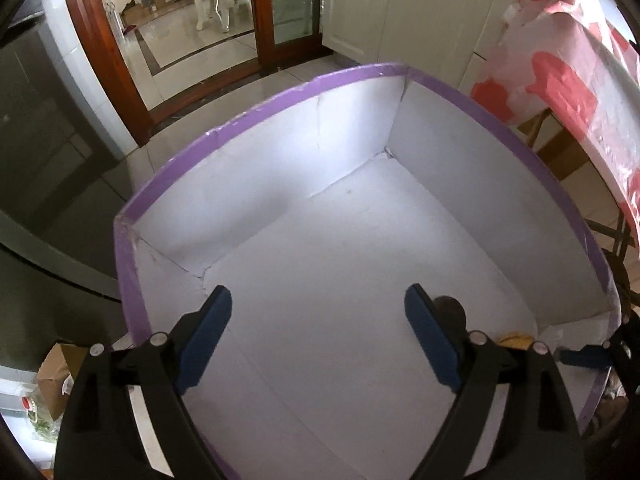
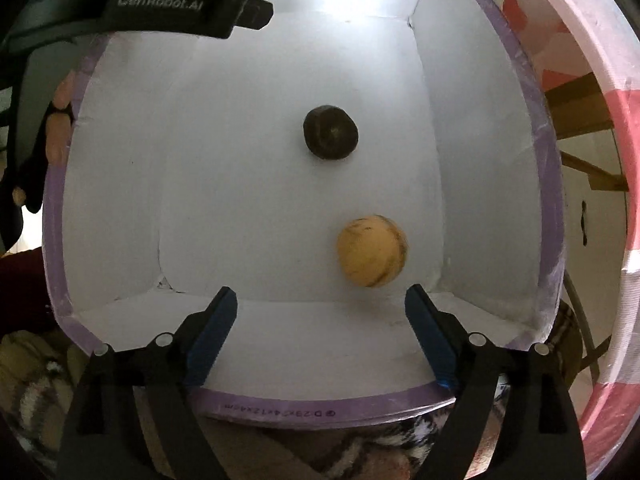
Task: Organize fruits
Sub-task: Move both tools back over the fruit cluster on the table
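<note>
A white box with a purple rim [image 1: 256, 120] fills the left wrist view. My left gripper [image 1: 318, 290] hangs open over its floor, nothing between the blue pads. A dark round fruit [image 1: 452, 307] peeks out behind its right finger, and a yellow fruit [image 1: 516, 338] shows partly beyond that. Seen from straight above in the right wrist view, the dark fruit [image 2: 330, 133] and the yellow-orange fruit [image 2: 372, 251] lie apart on the floor of the box [image 2: 548, 200]. My right gripper [image 2: 322, 292] is open above the near wall, the yellow fruit just beyond its right fingertip.
A pink-and-white plastic sheet [image 1: 560, 80] hangs at the right over a wooden frame [image 2: 580, 96]. The left gripper's body [image 2: 160, 4] and a hand [image 2: 60, 120] sit at the box's left rim. Cream cabinets [image 1: 400, 8], a wooden door frame [image 1: 104, 52] and a cardboard carton [image 1: 56, 380] surround it.
</note>
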Available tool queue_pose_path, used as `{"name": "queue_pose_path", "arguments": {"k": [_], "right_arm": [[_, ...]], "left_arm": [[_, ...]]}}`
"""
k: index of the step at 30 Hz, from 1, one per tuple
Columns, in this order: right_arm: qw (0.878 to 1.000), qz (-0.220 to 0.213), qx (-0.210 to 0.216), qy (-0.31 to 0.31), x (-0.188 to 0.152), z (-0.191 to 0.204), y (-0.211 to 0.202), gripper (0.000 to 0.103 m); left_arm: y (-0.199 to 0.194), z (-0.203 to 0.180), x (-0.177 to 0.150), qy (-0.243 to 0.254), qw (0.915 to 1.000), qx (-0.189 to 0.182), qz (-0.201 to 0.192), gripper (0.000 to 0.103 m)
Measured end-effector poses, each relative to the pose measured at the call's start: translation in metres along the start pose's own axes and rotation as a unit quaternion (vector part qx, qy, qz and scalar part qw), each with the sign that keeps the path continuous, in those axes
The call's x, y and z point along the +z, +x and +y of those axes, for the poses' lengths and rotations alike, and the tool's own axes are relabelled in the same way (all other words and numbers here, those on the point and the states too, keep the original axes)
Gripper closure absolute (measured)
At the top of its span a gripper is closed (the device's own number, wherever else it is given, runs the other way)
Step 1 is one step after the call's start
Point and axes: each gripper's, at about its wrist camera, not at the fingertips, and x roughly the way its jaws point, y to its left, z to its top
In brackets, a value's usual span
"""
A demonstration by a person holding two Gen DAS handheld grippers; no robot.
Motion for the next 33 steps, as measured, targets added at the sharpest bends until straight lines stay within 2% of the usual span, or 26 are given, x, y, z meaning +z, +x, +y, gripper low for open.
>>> {"name": "queue_pose_path", "arguments": {"k": [2,4,6,7,9,10,11,12,13,14,15,17,18,19,21,23,27,28,30,33], "right_arm": [[0.999,-0.026,0.003,0.018,0.003,-0.006,-0.010,0.020],[0.995,-0.086,0.014,0.050,0.001,-0.021,-0.040,0.020],[0.986,-0.146,0.033,0.070,-0.004,-0.034,-0.073,0.020],[0.973,-0.205,0.057,0.086,-0.013,-0.046,-0.107,0.020],[0.951,-0.283,0.080,0.099,-0.034,-0.063,-0.152,0.020],[0.930,-0.343,0.078,0.109,-0.056,-0.079,-0.185,0.017],[0.914,-0.383,0.064,0.119,-0.071,-0.089,-0.207,0.015],[0.890,-0.433,0.032,0.140,-0.095,-0.107,-0.233,0.015],[0.872,-0.462,0.007,0.163,-0.114,-0.121,-0.250,0.015],[0.860,-0.477,-0.010,0.181,-0.122,-0.130,-0.258,0.015],[0.840,-0.494,-0.037,0.220,-0.146,-0.154,-0.269,0.015],[0.813,-0.502,-0.071,0.287,-0.183,-0.193,-0.276,0.015],[0.803,-0.500,-0.081,0.313,-0.199,-0.211,-0.275,0.015],[0.793,-0.484,-0.093,0.358,-0.218,-0.240,-0.269,0.015],[0.783,-0.433,-0.094,0.437,-0.249,-0.297,-0.255,0.015],[0.761,-0.408,-0.101,0.494,-0.261,-0.325,-0.234,0.015],[0.722,-0.356,-0.139,0.577,-0.333,-0.380,-0.210,0.015],[0.714,-0.349,-0.145,0.590,-0.337,-0.389,-0.196,0.015],[0.697,-0.338,-0.155,0.613,-0.352,-0.425,-0.175,0.015],[0.689,-0.319,-0.158,0.632,-0.363,-0.457,-0.160,0.015]], "left_arm": [[-0.004,-0.002,0.001,-0.001,0.9999,-0.014,0.002,0.015],[-0.019,-0.007,0.005,-0.005,0.9998,-0.018,-0.011,0.015],[-0.046,-0.014,0.016,-0.012,0.9981,-0.030,-0.052,0.011],[-0.058,-0.019,0.021,-0.014,0.9967,-0.035,-0.072,0.006],[-0.096,-0.034,0.037,-0.012,0.9887,-0.052,-0.140,0.002],[-0.114,-0.044,0.045,-0.007,0.9834,-0.058,-0.172,0.001],[-0.134,-0.059,0.055,0.003,0.9762,-0.066,-0.207,0.001],[-0.147,-0.071,0.061,0.013,0.9711,-0.072,-0.227,0.001],[-0.161,-0.091,0.071,0.030,0.9649,-0.084,-0.247,0.001],[-0.170,-0.112,0.078,0.047,0.9604,-0.099,-0.256,0.001],[-0.176,-0.140,0.090,0.072,0.9558,-0.123,-0.258,0.001],[-0.176,-0.191,0.105,0.112,0.9497,-0.161,-0.244,0.001],[-0.170,-0.219,0.115,0.129,0.9492,-0.180,-0.224,0.001],[-0.164,-0.239,0.122,0.136,0.9500,-0.192,-0.205,0.001],[-0.143,-0.295,0.142,0.152,0.9474,-0.232,-0.159,0.001],[-0.124,-0.341,0.160,0.163,0.9466,-0.241,-0.140,0.001],[-0.087,-0.418,0.187,0.161,0.9486,-0.251,-0.105,0.001],[-0.079,-0.434,0.192,0.158,0.9504,-0.250,-0.097,0.001],[-0.070,-0.457,0.203,0.162,0.9491,-0.249,-0.104,0.001],[-0.062,-0.488,0.217,0.168,0.9452,-0.236,-0.152,0.001]]}}
